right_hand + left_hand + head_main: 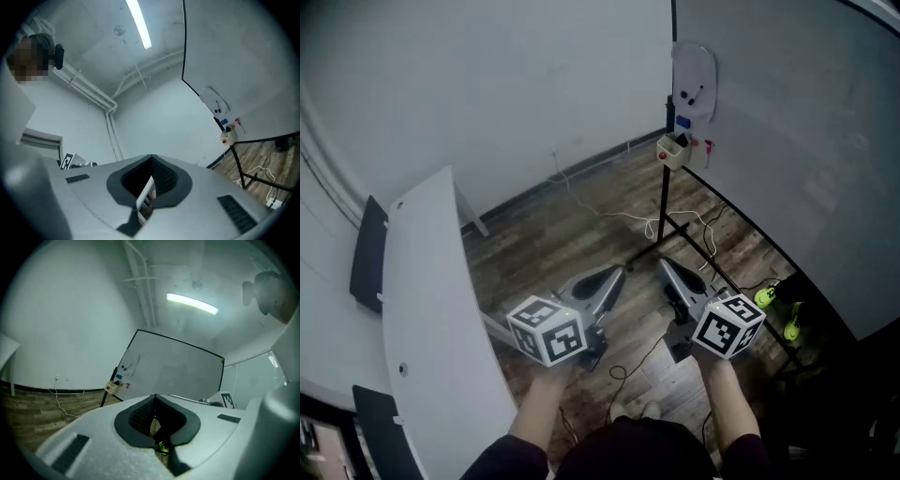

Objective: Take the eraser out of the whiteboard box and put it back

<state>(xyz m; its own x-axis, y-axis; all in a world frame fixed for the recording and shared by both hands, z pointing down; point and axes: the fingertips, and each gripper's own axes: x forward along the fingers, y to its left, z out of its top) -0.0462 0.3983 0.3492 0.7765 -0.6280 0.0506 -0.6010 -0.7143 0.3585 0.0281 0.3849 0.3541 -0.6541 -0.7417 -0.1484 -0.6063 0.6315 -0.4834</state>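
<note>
a single fluorescent strip [192,303] on the ceiling lights the room in a cool, dim, bluish cast; it flares white in both gripper views. the head view is murky, with the floor [534,248] dark and shadows soft. wide-angle lenses bend straight edges and blacken the corners of both gripper views. close foreground is soft; the whiteboard box [672,150] shows small and grainy.

Matt wood-grain planks cover the floor [546,255]. The whiteboard [787,141] looks smooth, faintly glossy, on a thin black metal stand [664,206]. The left gripper [615,273] and right gripper [666,267] have matt grey plastic shells.
</note>
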